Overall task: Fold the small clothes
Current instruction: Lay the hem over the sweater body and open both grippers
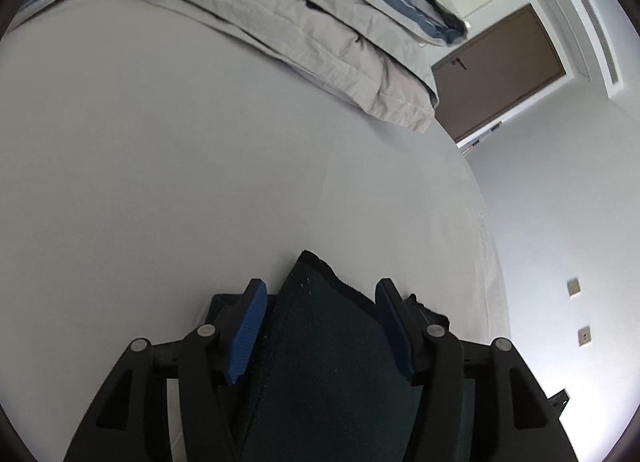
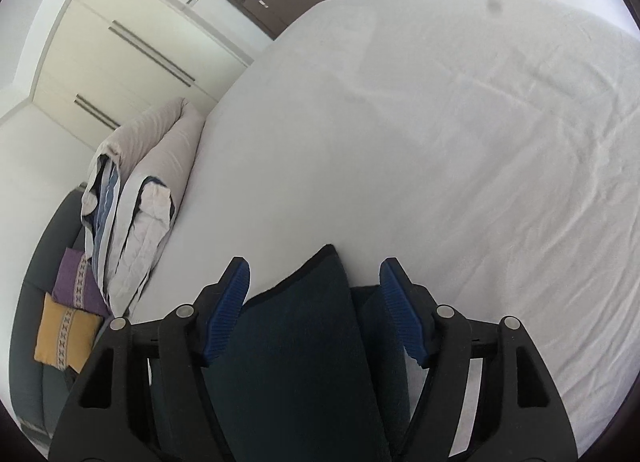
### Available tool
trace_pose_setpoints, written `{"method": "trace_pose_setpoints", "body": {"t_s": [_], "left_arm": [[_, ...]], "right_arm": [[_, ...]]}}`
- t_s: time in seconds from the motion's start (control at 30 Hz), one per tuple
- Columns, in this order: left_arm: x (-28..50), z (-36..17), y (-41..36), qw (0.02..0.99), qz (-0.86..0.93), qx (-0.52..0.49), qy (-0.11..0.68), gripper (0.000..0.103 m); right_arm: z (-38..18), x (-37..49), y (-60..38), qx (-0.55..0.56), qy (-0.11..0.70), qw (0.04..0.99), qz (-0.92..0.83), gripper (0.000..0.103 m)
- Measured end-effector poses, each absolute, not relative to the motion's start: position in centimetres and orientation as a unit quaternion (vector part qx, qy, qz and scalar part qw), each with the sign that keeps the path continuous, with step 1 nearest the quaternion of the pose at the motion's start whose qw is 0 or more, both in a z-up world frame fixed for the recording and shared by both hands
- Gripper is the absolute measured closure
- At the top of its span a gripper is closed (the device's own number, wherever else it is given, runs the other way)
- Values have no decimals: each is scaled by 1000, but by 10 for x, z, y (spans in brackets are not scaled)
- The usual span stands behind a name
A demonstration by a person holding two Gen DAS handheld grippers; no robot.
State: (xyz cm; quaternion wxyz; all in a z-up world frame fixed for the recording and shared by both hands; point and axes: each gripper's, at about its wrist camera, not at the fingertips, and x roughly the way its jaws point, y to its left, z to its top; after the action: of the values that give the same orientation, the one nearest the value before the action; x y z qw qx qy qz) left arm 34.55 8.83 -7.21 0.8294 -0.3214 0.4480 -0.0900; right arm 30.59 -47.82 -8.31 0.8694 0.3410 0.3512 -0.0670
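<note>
Well, 1 dark garment; 2 grippers: left, right.

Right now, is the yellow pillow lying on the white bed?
No, the yellow pillow sits off the white bed, beside a purple pillow.

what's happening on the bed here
A person is working with two handheld grippers over a white bed sheet. Both the left gripper and the right gripper have their jaws open around a dark green garment, with fabric between the fingers but not pinched. A folded duvet lies further up the bed.
</note>
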Motion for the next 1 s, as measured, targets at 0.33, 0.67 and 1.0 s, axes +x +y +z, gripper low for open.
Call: {"method": "trace_pose_setpoints", "body": {"t_s": [0.33,0.67,1.0], "left_arm": [[282,-108,49,843,-96,-215,483,44],[237,-109,70,852,-80,-213,472,50],[214,-108,66,855,-68,-185,480,74]], "right_arm": [[-110,298,-363,206,437,875,17,39],[-112,259,-402,244,406,879,-52,63],[-100,190,-400,201,405,889,-67,62]]}}
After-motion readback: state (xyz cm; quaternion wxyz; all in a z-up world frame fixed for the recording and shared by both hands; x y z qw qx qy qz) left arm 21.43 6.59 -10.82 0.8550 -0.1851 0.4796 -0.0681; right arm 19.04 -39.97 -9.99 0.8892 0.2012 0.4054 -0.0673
